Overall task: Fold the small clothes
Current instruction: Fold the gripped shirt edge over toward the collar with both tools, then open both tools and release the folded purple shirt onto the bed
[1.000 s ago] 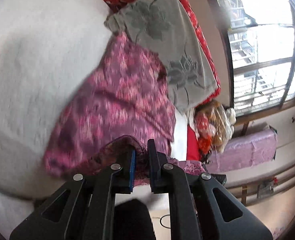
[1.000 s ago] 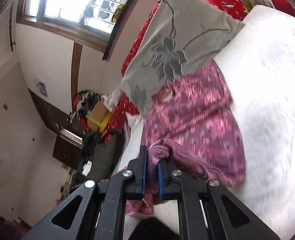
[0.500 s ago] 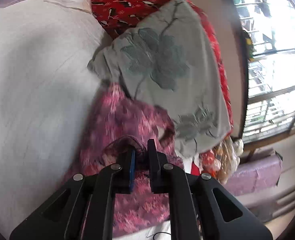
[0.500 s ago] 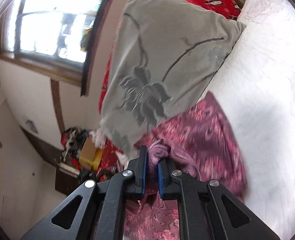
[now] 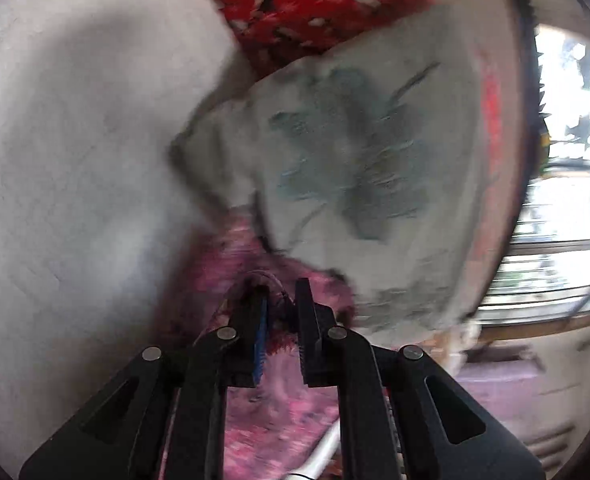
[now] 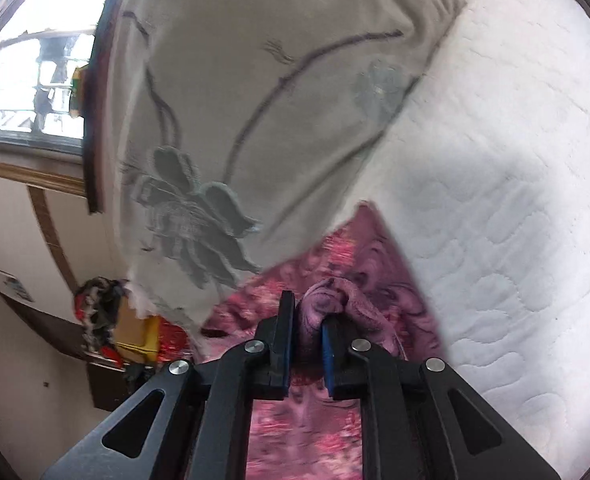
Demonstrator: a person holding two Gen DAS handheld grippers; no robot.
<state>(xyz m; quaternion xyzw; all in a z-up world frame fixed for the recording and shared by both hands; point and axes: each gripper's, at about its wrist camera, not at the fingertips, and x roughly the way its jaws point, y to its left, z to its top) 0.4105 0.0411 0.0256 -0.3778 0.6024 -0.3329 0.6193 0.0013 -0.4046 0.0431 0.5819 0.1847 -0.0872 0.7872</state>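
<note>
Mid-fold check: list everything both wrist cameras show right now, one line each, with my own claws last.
Pink patterned garment: one, pink-purple, flat on the bed below the pillow, an edge bunched between each claw.
Grey pillow: one, grey with a flower print, overlapping the garment's far end.
Red blanket: one, red with light specks, behind the pillow.
White mattress cover: one, white quilted, under everything.
Window: one, bright, beside the bed.
Floor clutter: red, black and yellow items, blurred, beside the bed.
Left claw: black with blue pads, jaws opening, fabric between them.
Right claw: black with blue pads, jaws opening, fabric fold between them.
</note>
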